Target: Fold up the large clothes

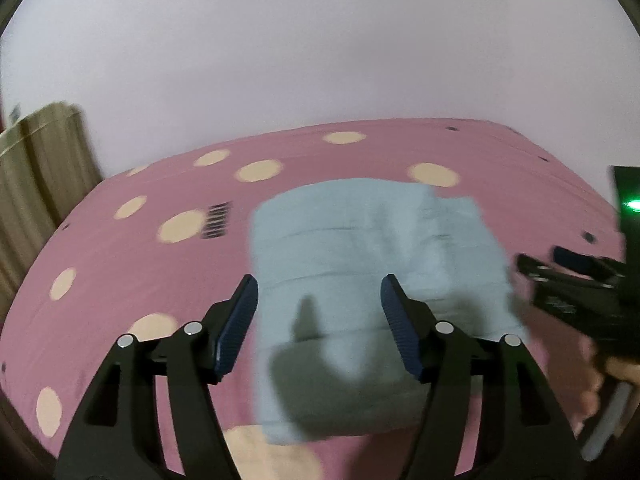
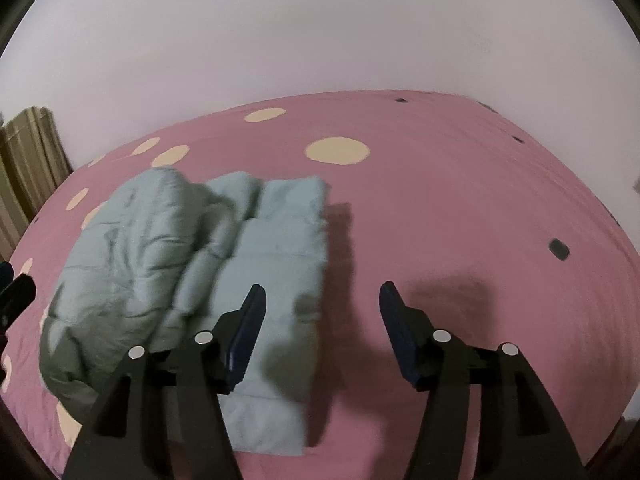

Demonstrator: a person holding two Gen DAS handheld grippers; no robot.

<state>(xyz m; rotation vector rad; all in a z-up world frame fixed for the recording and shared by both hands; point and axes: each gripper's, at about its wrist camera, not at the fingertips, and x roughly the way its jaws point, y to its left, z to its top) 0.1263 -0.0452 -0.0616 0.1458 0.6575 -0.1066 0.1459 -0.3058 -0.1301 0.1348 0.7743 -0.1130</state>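
While both hand-held grippers hang over the bed (image 1: 120, 264), the jacket (image 1: 360, 248) lies folded on it, a pale blue-grey quilted piece with puffy horizontal channels, roughly rectangular from the left wrist view. Right wrist view shows more shape: flat quilted panel on the right side of the jacket (image 2: 276, 248), a thicker rumpled bulge with creases on its left, slightly glossy shell fabric.

Left hand-held gripper (image 1: 318, 292): jaws apart, nothing between the pads, jacket below the gap and not touched. Fingers (image 1: 240, 320) are black plastic with dark blue ribbed pads and round silver pivot pins. Their shadow falls on the near part of the jacket.

Right hand-held gripper (image 2: 320, 300): jaws apart too, empty. Its left finger sits over the jacket's right edge; the right finger is over bare sheet. In the left wrist view it shows at the right frame edge (image 1: 560, 270), blurred, beside the jacket's right edge, with part of a hand (image 1: 596, 380) behind it.

Sheet (image 2: 460, 200) is pink woven cloth, smooth with fine ripples, printed with cream ovals and a few small dark marks. A small black striped patch (image 1: 217, 221) sits left of the jacket. Plain white wall (image 2: 320, 40) behind the bed, beige pleated curtain (image 2: 28, 160) at far left.
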